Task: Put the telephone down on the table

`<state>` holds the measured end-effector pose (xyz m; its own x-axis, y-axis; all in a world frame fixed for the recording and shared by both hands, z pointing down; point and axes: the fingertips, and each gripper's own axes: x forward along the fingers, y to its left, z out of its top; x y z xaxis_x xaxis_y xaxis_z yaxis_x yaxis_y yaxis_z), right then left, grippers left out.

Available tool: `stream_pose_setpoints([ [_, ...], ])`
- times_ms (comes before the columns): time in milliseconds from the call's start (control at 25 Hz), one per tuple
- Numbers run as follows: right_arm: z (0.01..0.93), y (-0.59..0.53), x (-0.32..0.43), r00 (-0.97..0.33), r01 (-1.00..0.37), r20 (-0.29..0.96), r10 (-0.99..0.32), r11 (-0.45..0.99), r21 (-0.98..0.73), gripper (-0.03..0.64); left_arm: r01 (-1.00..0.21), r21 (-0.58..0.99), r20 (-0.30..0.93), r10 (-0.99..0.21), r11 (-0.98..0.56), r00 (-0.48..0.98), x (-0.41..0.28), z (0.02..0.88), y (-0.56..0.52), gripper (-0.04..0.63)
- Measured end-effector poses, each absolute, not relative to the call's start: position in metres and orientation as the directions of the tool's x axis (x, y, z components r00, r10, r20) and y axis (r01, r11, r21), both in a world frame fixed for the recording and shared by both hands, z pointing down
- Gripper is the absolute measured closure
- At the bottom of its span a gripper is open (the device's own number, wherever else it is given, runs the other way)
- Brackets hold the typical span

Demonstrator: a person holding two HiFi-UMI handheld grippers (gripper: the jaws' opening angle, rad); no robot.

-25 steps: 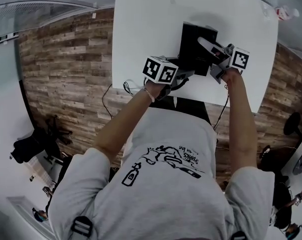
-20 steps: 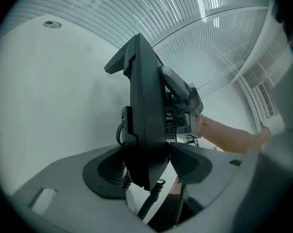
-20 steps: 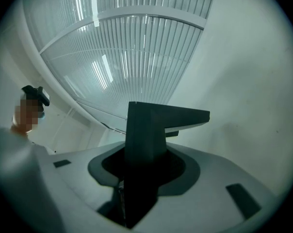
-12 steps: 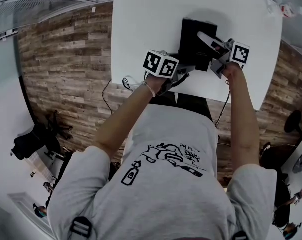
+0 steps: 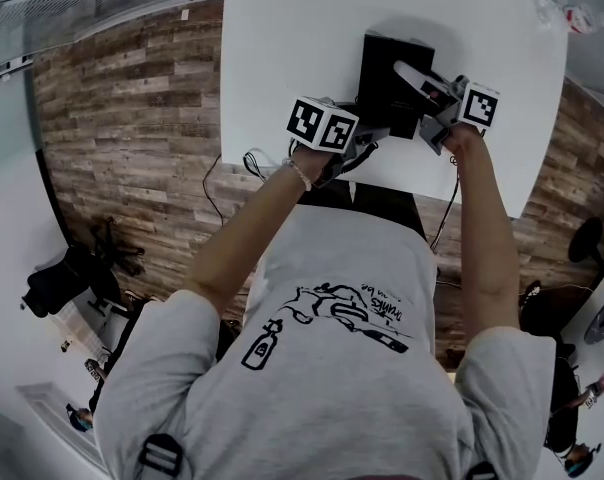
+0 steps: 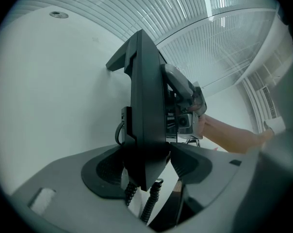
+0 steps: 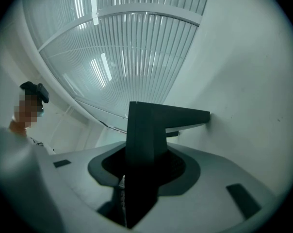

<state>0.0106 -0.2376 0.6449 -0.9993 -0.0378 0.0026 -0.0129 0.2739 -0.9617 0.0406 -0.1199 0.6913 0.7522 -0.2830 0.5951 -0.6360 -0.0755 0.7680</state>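
A black desk telephone (image 5: 387, 78) is over the middle of the white table (image 5: 282, 48), with its grey handset (image 5: 417, 80) on the right side. My left gripper (image 5: 370, 136) grips its near left edge; in the left gripper view the phone body (image 6: 146, 110) stands edge-on between the pads (image 6: 105, 171), and the coiled cord (image 6: 151, 205) hangs below. My right gripper (image 5: 434, 118) holds the near right edge, and the black casing (image 7: 144, 130) fills the gap between its pads. The phone's far end (image 7: 204, 114) looks to be at the tabletop; contact is unclear.
Cables (image 5: 254, 168) hang off the table's near edge over the wood-plank floor (image 5: 122, 118). A small crumpled item (image 5: 580, 18) lies at the far right corner. A round cable port (image 6: 58, 14) is set in the tabletop far left. A person (image 7: 32, 101) stands beyond.
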Motion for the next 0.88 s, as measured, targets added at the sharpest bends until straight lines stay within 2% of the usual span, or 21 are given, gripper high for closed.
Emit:
stream_pose_setpoints([
  [400, 0.645, -0.239, 0.012, -0.998, -0.016, -0.001, -0.057, 0.293, -0.956, 0.462, -0.655, 0.752, 0.612, -0.292, -0.073, 0.735, 0.039, 0.692, -0.121, 0.319],
  [880, 0.646, -0.236, 0.008, -0.998, -0.015, -0.002, -0.055, 0.304, -0.952, 0.463, -0.739, 0.673, 0.69, -0.343, -0.018, 0.637, 0.029, 0.696, -0.116, 0.305],
])
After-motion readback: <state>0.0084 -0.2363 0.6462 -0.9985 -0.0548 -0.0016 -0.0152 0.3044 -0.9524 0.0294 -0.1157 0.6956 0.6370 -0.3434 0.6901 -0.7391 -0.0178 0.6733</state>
